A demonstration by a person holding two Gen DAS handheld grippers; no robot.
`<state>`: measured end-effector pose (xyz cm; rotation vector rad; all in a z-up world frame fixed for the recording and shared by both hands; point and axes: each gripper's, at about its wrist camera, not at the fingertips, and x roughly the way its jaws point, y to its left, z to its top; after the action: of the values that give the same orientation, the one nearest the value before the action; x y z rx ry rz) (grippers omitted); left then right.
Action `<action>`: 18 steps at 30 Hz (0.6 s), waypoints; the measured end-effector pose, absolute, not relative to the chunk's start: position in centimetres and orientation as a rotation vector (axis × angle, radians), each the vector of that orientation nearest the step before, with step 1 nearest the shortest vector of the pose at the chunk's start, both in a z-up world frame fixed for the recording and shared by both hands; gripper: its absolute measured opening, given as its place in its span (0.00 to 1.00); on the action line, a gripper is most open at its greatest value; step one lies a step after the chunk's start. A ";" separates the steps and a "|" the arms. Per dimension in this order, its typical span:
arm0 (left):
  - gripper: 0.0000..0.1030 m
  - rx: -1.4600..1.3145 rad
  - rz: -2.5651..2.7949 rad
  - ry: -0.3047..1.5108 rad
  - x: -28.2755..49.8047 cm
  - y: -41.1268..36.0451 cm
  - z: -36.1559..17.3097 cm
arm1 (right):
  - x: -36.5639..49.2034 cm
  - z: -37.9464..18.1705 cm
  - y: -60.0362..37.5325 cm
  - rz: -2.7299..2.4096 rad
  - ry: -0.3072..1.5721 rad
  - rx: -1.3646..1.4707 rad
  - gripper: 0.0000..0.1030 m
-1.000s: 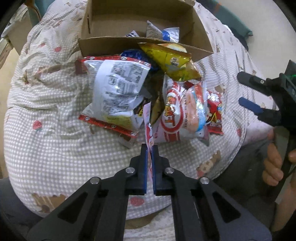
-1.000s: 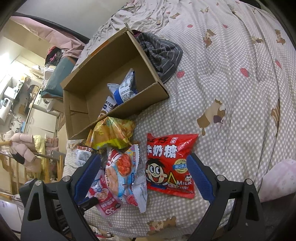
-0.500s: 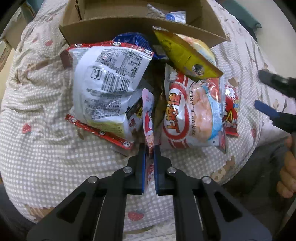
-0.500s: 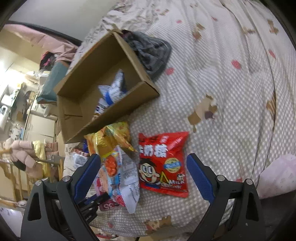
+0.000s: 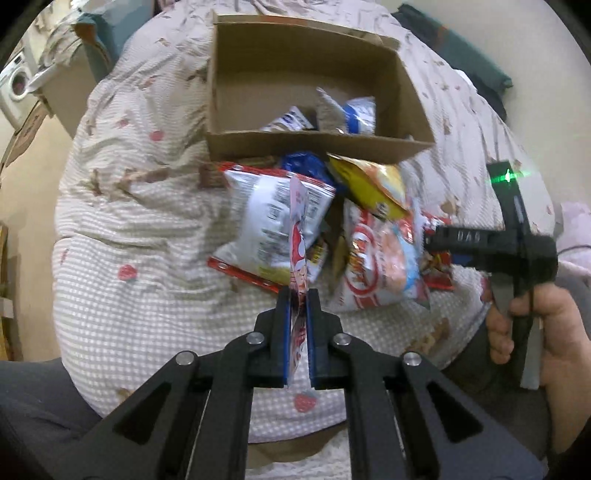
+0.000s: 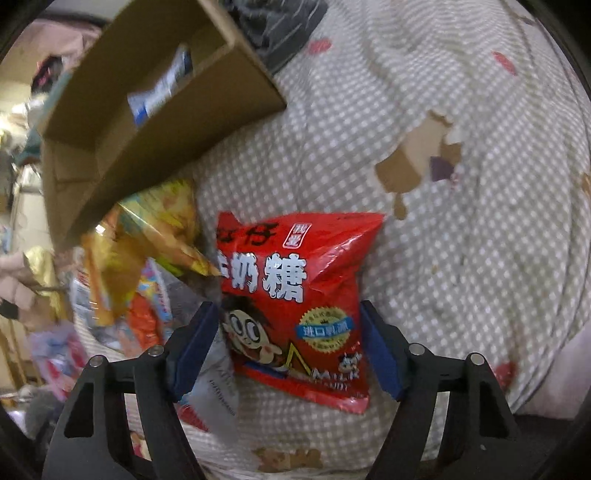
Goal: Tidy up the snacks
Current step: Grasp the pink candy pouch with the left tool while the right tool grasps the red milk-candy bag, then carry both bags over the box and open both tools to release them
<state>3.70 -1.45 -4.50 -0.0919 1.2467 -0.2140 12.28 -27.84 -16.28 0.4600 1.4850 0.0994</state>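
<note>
The right hand-held gripper (image 6: 288, 343) has dropped closer and its jaws are closing around the red candy bag (image 6: 295, 302) lying on the bed (image 6: 461, 258), long axis pointing away. The left hand-held gripper (image 5: 298, 306) is still pinching a thin packet (image 5: 299, 236) edge-on.

Both wrist views look steeply down, close; each shows the cardboard box (image 5: 317, 144) (image 6: 155, 122).

A checked bedspread (image 5: 147, 302) printed with strawberries is spread over the bed. A dark striped garment (image 6: 280, 29) is bunched against it, and a washing machine (image 5: 14, 88) is seen at the far left edge.
</note>
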 end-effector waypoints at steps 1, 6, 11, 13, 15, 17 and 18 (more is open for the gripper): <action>0.05 -0.094 -0.206 1.246 4.1 -1.1 -4.8 | 12.3 -16.3 -27.4 0.098 1.488 0.419 0.67; 0.05 -0.103 -0.182 1.253 5.1 -0.9 -5.6 | 11.8 -14.8 -26.8 0.133 1.428 0.353 0.40; 0.05 -0.102 -0.181 1.244 5.3 -1.2 -5.4 | 10.2 -12.5 -28.1 0.136 1.336 0.410 0.34; 0.05 -0.108 -0.181 1.232 5.3 -1.2 -5.0 | 9.6 -11.4 -28.8 0.121 1.285 0.437 0.34; 0.05 -0.103 -0.183 1.219 5.3 -1.4 -4.5 | 9.0 -9.9 -29.8 0.084 1.222 0.442 0.33; 0.05 -0.097 -0.182 1.207 5.3 -1.4 -4.0 | 8.2 -8.5 -30.6 0.079 1.171 0.478 0.33; 0.05 -0.092 -0.180 1.200 5.4 -1.3 -3.8 | 7.9 -7.9 -30.9 0.078 1.149 0.483 0.33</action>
<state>5.44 -1.34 -3.77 -0.0924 1.2001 -0.1804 7.86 -30.89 -7.88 0.4831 1.1488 0.0783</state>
